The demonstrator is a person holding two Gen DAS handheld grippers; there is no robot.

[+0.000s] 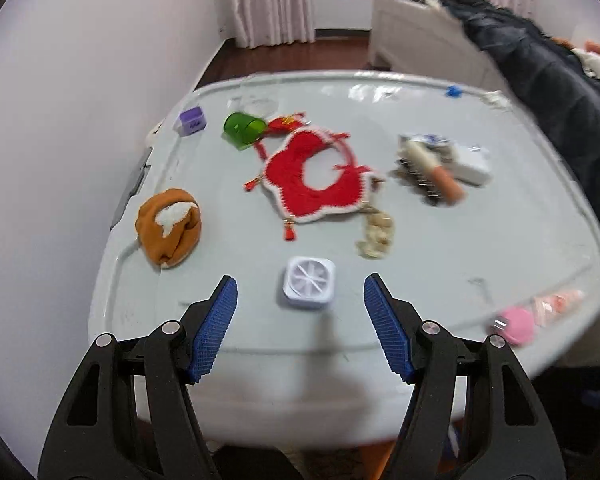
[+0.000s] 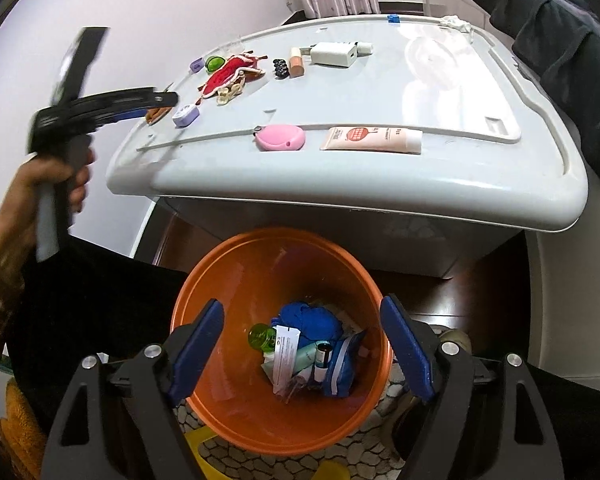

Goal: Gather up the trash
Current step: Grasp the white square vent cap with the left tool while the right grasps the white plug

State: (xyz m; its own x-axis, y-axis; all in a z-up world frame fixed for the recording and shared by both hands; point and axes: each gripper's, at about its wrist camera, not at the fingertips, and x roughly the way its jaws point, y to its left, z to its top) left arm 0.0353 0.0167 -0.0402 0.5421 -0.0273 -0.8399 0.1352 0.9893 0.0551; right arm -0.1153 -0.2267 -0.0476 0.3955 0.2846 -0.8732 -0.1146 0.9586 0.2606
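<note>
My left gripper (image 1: 300,292) is open and empty, low over the near edge of the pale grey table (image 1: 420,264), with a small white and lilac square box (image 1: 309,283) just ahead between its fingers. My right gripper (image 2: 302,316) is open and empty above an orange bin (image 2: 236,280) on the floor. The bin holds a green bottle (image 2: 262,337), blue cloth (image 2: 312,318), paper and tubes. The left gripper also shows in the right wrist view (image 2: 168,100), over the table's left edge.
On the table lie a red knitted bib (image 1: 316,176), a brown cloth bundle (image 1: 168,226), a green cup (image 1: 242,128), a purple box (image 1: 191,121), a brush (image 1: 428,172), a white charger (image 2: 334,54), a pink case (image 2: 280,137) and a tube (image 2: 372,139). A wall is at left.
</note>
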